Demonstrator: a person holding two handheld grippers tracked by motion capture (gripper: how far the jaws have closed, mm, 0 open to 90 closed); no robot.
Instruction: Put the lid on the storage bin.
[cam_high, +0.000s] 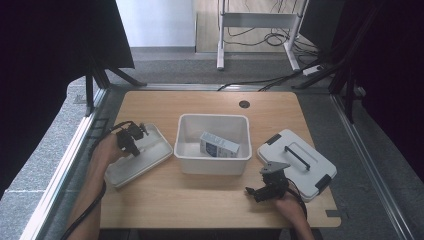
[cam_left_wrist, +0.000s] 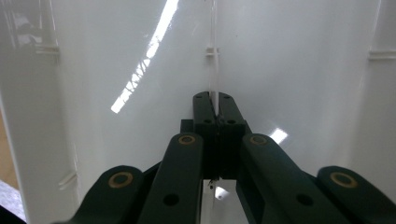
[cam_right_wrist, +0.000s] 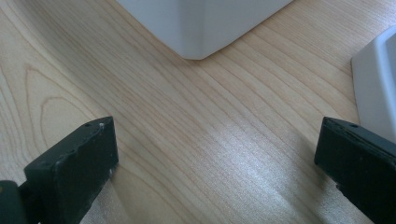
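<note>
The left gripper (cam_high: 131, 141) is pinching a thin rib inside the upturned white lid (cam_high: 150, 155), left of the open bin (cam_high: 212, 165) holding a carton (cam_high: 219, 145). That sliver of hold could slip, I'd guess, if the lid tilts. The right gripper (cam_high: 257, 192), jaws wide, is hovering over the table (cam_high: 200, 200) just below the bin, beside a latched box (cam_high: 300, 160). The carton's print is unreadable.

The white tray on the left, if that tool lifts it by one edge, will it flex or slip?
The tray looks like thin plastic, so it will probably sag or twist. Its glossy surface suggests it may slip. The left tool pinches only a thin rib, so it will likely tilt.
</note>
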